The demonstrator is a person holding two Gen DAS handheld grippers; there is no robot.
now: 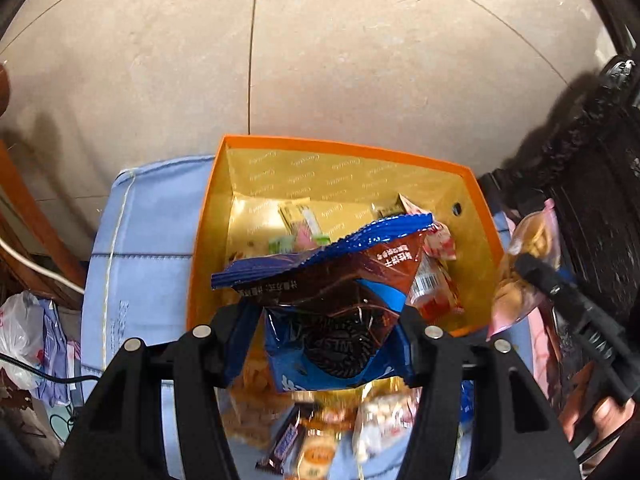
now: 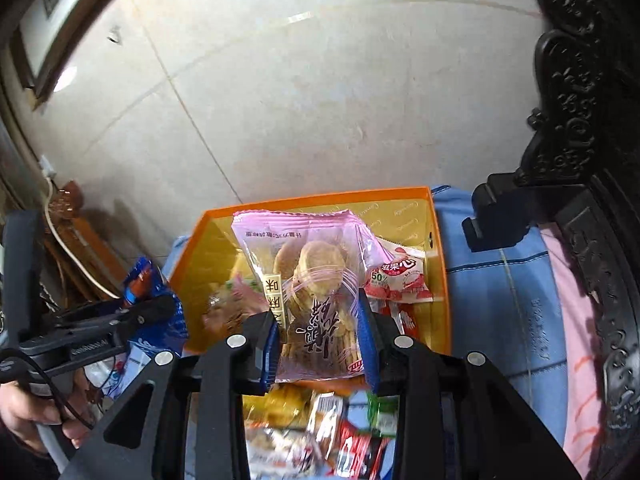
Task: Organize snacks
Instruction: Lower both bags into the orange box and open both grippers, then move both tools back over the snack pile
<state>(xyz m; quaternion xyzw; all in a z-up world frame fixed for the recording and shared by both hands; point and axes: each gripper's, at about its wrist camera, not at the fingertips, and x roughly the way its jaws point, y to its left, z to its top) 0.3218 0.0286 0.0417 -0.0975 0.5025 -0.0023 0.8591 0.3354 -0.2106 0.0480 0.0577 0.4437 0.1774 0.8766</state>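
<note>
Orange box [image 1: 208, 216] – snack packets [image 1: 434, 280] inside, gold-lined

Left tongs [image 1: 326, 354] clamped, right tongs [image 2: 320, 344] clamped, both angled downward

The left claw [image 1: 328, 336] is matte black plastic with angular linkage arms, each joint capped by a round silver screw. The right claw [image 2: 318, 344] is built the same, its fingers faced with blue pads [image 2: 367, 344]. A thin black cable trails past a hand [image 2: 28, 412] on the handle.
</note>
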